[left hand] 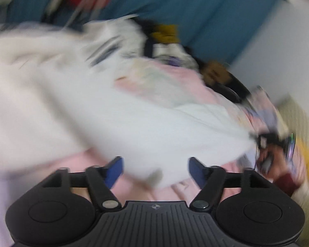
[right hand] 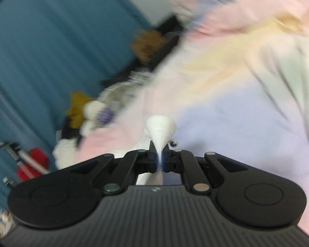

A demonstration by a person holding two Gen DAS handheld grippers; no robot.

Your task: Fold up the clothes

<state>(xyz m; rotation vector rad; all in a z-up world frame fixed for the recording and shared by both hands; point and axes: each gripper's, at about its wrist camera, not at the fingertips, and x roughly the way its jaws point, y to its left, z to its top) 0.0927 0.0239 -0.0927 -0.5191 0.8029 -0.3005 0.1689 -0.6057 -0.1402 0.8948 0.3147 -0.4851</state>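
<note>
White garment [left hand: 113, 119] stretches, blurred, across a pastel pink bedsheet [left hand: 134, 187], running from 9 o'clock toward 3 o'clock in the left wrist view. Left gripper [left hand: 156, 169] hangs just above its near edge, jaws released and wide apart, gripping nothing. Right gripper [right hand: 159, 161] is clenched on a bunched fold of the same white cloth, which flares out at 12 o'clock beyond its fingertips. Teal curtain [right hand: 51, 51] hangs behind.

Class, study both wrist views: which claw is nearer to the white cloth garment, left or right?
Right. The right claw is shut on a bunched edge of the white cloth garment. The left claw is open, with the garment just ahead of its fingertips, ungripped.
</note>
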